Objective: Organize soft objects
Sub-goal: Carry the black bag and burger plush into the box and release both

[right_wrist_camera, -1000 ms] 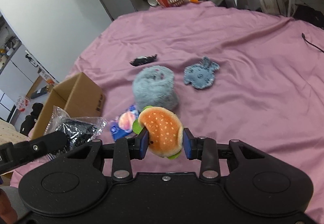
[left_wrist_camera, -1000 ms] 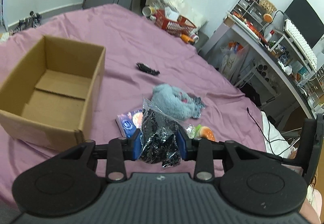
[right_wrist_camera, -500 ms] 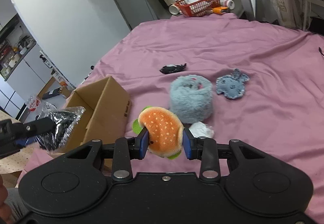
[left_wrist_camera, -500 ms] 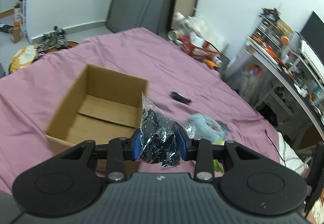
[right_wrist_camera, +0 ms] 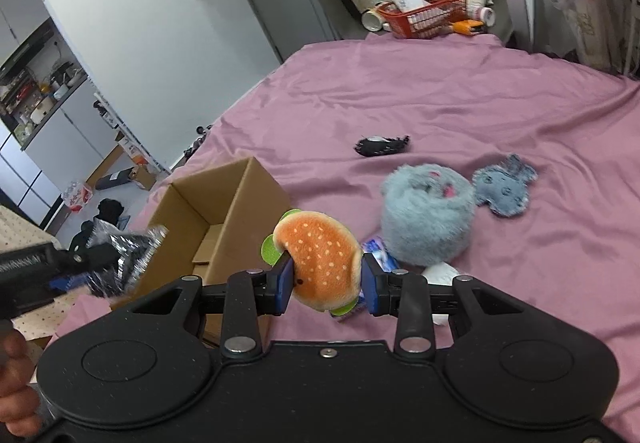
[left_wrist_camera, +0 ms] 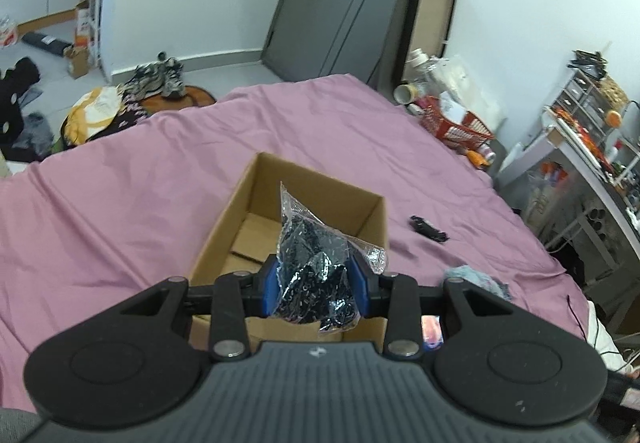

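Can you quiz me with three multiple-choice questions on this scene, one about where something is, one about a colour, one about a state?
1. Where is the bag held by the left gripper?
A. Over the open box
B. Beside the red basket
C. Flat on the bedsheet

2. What colour is the sheet?
A. Green
B. Pinkish purple
C. White

3. What state is the right gripper in?
A. Open, holding nothing
B. Shut on the burger toy
C. Shut on the box flap

Answers:
1. A, the left wrist view shows the bag in front of the box opening.
2. B, both views show a pinkish purple sheet.
3. B, both pads press the burger toy's sides.
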`<state>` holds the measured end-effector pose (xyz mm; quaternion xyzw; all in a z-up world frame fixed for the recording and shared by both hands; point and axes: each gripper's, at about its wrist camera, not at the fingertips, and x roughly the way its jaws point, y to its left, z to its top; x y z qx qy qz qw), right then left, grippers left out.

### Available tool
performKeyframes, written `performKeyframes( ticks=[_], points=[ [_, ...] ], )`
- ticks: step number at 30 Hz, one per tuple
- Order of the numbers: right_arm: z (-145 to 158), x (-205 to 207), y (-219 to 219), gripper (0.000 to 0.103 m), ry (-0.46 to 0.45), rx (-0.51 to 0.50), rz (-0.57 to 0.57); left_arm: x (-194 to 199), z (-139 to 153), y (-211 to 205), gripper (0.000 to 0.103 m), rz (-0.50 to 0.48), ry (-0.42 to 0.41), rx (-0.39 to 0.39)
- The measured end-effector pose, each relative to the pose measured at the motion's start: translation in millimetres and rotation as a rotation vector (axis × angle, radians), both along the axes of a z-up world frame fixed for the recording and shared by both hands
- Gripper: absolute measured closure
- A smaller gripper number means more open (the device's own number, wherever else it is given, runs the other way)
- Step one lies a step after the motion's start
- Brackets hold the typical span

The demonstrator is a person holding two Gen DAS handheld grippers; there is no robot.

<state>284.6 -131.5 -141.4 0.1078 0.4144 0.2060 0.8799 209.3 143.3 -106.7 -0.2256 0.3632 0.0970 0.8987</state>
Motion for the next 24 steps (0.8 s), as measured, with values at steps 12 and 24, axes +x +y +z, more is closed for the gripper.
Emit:
performKeyframes(
  ticks=[12,24],
  points=[
    [9.9,8.0,47.8,0.069,-0.001,0.027,0.066,13.7,-37.2,24.0,0.064,0.046,0.095,-0.020],
    [10.1,10.1,96.0,0.065,0.012,0.020,0.153,9.3,-23.6,37.7,0.050,0.039,0.072,-0.068]
  ],
)
